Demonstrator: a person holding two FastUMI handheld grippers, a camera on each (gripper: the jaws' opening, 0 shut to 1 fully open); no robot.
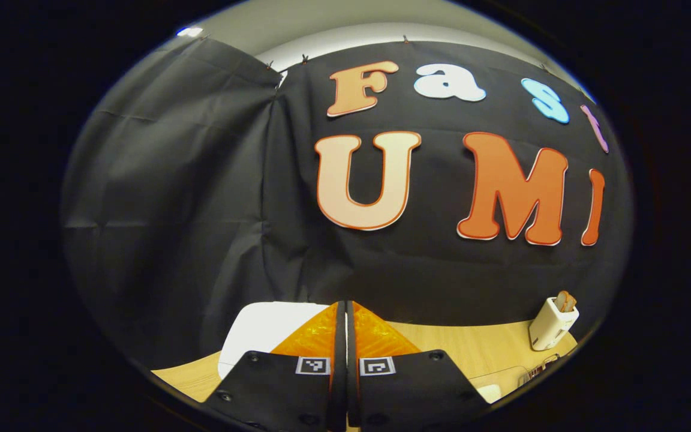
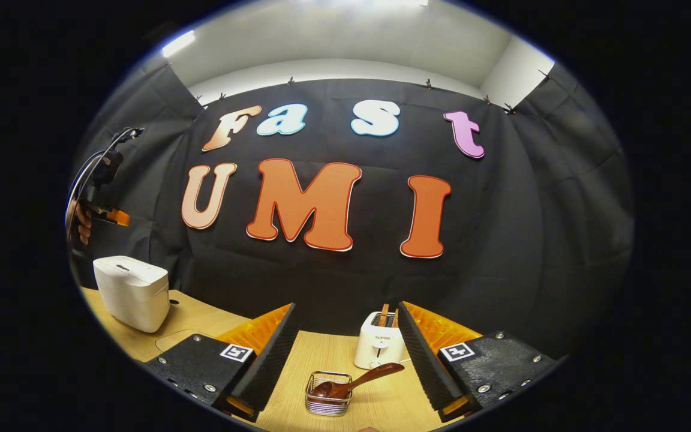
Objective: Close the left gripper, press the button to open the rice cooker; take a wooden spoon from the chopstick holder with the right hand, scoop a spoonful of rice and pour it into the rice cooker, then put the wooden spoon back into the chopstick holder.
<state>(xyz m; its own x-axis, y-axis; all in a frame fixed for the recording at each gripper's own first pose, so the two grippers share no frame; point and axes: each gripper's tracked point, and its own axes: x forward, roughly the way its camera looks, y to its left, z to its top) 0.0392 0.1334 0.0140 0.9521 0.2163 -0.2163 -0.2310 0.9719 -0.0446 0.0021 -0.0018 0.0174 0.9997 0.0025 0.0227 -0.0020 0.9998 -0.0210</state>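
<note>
Left gripper (image 1: 345, 360) shut, empty, above white cooker (image 1: 258, 333). Right gripper (image 2: 345, 354) wide open, empty, facing spoon (image 2: 354, 379) in wire holder (image 2: 327, 403) on counter (image 2: 321, 354). Probably light, stiff; best taken by handle.

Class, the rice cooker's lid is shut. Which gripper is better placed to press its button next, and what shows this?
Left. The left gripper is shut and hangs right above the rice cooker. The right gripper is open, facing the wooden spoon in its wire holder.

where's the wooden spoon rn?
Right gripper view, bottom centre: wooden spoon lies in the wire holder on the table, before the toaster.
</note>
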